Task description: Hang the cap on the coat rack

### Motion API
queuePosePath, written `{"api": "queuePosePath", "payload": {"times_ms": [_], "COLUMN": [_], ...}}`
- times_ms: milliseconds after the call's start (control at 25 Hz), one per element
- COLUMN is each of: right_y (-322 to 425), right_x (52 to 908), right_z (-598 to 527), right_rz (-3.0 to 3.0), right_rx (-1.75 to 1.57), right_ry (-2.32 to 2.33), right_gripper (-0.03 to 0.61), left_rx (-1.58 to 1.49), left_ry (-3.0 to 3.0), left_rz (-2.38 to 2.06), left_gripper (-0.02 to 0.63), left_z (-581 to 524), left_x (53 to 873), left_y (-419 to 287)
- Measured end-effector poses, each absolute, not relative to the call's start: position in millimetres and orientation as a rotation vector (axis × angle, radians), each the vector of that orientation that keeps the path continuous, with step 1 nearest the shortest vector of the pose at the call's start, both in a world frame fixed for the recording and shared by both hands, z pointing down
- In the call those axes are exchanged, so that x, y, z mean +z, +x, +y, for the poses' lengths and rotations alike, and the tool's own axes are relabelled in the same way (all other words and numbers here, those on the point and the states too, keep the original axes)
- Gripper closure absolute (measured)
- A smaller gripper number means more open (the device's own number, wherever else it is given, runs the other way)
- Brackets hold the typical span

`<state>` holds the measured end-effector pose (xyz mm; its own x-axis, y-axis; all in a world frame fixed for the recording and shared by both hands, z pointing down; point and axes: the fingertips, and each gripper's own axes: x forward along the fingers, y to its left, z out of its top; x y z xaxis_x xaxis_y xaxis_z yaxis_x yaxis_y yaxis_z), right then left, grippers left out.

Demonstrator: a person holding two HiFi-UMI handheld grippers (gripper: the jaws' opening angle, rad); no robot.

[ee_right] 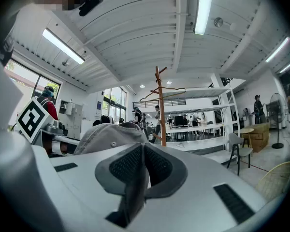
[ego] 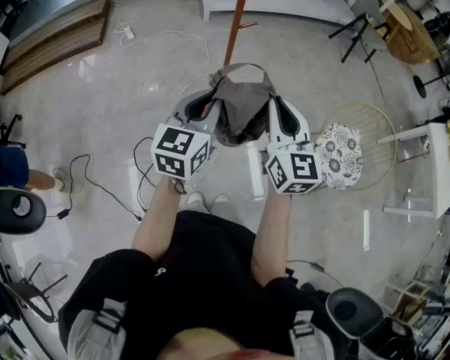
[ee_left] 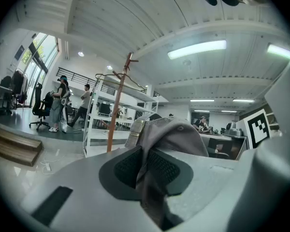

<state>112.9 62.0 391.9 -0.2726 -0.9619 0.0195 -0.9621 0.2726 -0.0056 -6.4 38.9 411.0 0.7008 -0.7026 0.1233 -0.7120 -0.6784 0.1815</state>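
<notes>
Head view: cap slung between the two grippers, crown sagging below the jaw line. Left gripper has its jaws pressed onto a fold of grey fabric at the cap's left edge. Right gripper pinches the opposite edge in the same way, and both gripper views show cloth wedged between the pads. Rack stands ahead of both jaws, well apart from the cap, with its short pegs angled upward near the top of the pole.

Likely failures, judged from this pose:
- Each grip holds only a thin fold, so a tug from either side could pull the fabric out and drop the cap.
- The slack crown hides the cap's opening, so a peg may meet cloth rather than enter it.
- Letting one jaw go before a peg bears the weight would leave the cap swinging from the other.
- A cable lies on the floor below and left of the grippers, a trip risk on the approach.
</notes>
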Motion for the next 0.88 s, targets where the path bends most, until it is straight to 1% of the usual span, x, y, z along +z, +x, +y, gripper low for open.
{"api": "queuePosePath", "payload": {"times_ms": [240,640,880], "right_y": [122.0,151.3,178.3], "right_x": [384.3,383.2,399.6], "right_z": [59.4,52.2,46.7], "right_rz": [-2.562,-2.619,-2.657], "right_rx": [-0.019,0.053,0.138], "right_ry": [1.875,1.847,1.848], "right_gripper": [0.561,0.561,0.560], "left_rx": [0.070,0.106,0.153], "left_ry": [2.707,2.711,2.725], "left_rz": [-1.160,-1.222,-1.243], "left_gripper": [0.578,0.578,0.578], "left_z": [37.3,32.8,37.7], "left_x": [403.7,396.3,403.8], "left_y": [5.5,31.9,50.3]}}
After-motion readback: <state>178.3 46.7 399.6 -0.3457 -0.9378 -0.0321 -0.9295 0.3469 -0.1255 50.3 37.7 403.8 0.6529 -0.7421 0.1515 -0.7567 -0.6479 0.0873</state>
